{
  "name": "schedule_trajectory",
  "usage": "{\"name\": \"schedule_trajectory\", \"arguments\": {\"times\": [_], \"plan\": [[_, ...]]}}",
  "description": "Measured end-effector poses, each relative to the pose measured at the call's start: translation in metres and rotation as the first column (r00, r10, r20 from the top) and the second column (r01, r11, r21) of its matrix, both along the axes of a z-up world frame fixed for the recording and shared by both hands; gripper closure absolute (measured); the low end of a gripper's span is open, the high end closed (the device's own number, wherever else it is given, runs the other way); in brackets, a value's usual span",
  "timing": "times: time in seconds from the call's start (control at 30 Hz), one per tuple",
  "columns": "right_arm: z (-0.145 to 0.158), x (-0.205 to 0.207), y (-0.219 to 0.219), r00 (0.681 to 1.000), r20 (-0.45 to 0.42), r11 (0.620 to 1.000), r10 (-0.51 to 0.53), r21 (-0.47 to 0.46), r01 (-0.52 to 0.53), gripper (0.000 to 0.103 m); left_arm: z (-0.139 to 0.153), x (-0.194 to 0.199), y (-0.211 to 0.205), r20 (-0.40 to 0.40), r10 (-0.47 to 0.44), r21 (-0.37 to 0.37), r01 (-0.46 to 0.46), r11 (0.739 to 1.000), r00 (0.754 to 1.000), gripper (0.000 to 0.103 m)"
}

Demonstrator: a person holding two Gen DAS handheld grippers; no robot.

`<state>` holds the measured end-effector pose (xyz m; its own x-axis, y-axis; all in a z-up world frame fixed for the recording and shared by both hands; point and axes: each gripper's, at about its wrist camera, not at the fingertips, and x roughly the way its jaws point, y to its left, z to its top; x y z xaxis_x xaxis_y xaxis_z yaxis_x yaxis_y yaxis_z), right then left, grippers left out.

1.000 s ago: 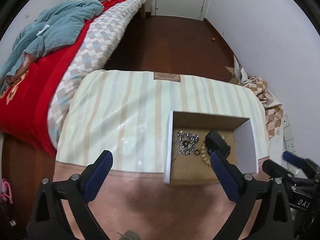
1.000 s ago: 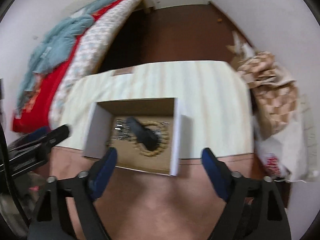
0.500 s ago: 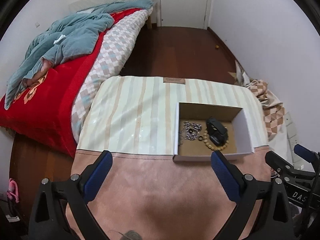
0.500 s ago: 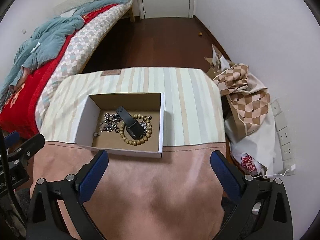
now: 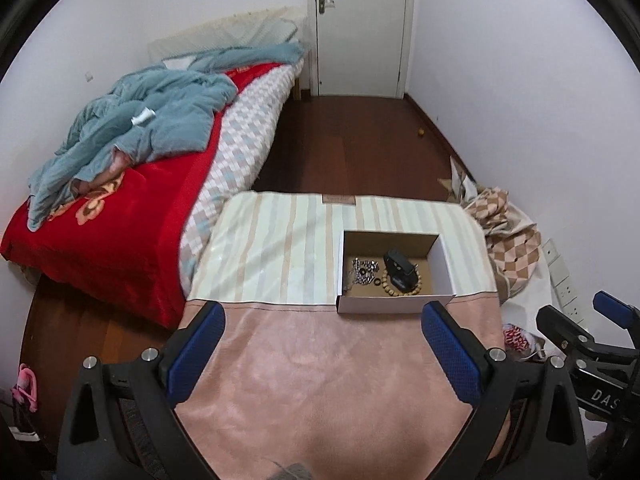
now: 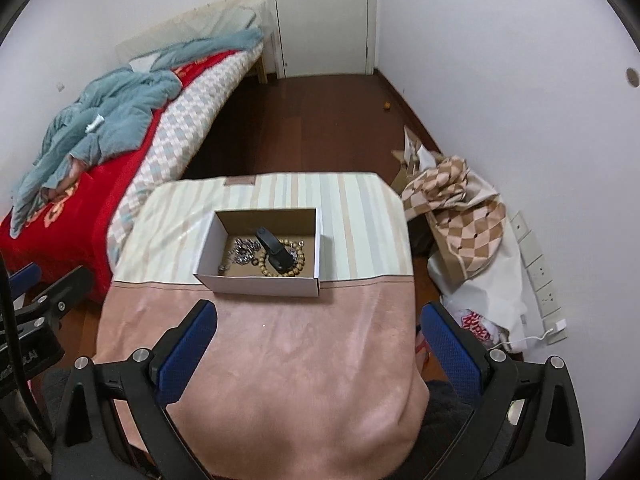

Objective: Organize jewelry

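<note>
The left gripper (image 5: 322, 354) is hanging above the pink near part of the bench (image 5: 320, 380), its blue-padded jaws standing wide apart with nothing between them. Farther on, a white cardboard box (image 5: 394, 304) is sitting where the pink cloth is meeting the striped one. Inside it are lying a wooden bead bracelet (image 5: 402, 286), a black object (image 5: 400, 268) that is possibly a watch, and a silvery chain (image 5: 362, 269). The right gripper (image 5: 580, 332) is showing at the right edge. A bed (image 5: 120, 216) is standing to the left.
</note>
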<state>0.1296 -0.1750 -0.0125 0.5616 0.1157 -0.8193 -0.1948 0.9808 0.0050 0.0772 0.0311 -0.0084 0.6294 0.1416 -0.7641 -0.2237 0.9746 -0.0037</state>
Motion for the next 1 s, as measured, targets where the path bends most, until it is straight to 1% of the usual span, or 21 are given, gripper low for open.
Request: {"name": "schedule_trajectory", "arguments": {"times": [0.1,0.27,0.37,0.5,0.6,0.77,0.9,1.0], "plan": [[0.028,-0.021,-0.002,0.999,0.043,1.000,0.005,0.001,-0.005,0.000,0.019,-0.016,-0.001,0.028,-0.002,-0.008,0.002,1.000,1.000,0.003],[0.067,-0.052,-0.002,0.994,0.111,1.000,0.014,0.001,-0.014,0.000,0.043,-0.036,-0.004,0.039,-0.014,-0.016,0.014,1.000,0.999,0.003],[0.086,-0.067,-0.002,0.990,0.137,1.000,0.019,0.007,-0.021,0.000,0.053,-0.046,-0.007,0.047,-0.026,-0.009,0.027,1.000,0.999,0.003],[0.103,-0.080,-0.001,0.988,0.151,0.999,0.030,0.011,-0.032,0.000,0.060,-0.054,-0.008,0.055,-0.031,-0.013,0.032,0.999,0.998,0.003],[0.108,-0.083,-0.001,0.988,0.154,0.999,0.035,0.007,-0.037,0.000,0.061,-0.056,-0.009,0.056,-0.025,-0.016,0.025,1.000,0.998,0.003],[0.109,-0.079,0.001,0.989,0.146,1.000,0.026,-0.011,-0.025,0.000,0.062,-0.050,-0.010,0.055,-0.016,-0.009,0.016,1.000,0.998,0.003],[0.104,-0.063,0.003,0.989,0.147,1.000,0.012,-0.021,-0.010,0.000,0.060,-0.039,-0.011,0.056,-0.025,-0.003,0.025,1.000,0.998,0.000],[0.099,-0.049,0.003,0.990,0.143,0.999,-0.002,-0.031,0.007,0.000,0.059,-0.028,-0.012,0.061,-0.022,0.010,0.022,1.000,0.998,0.000]]}}
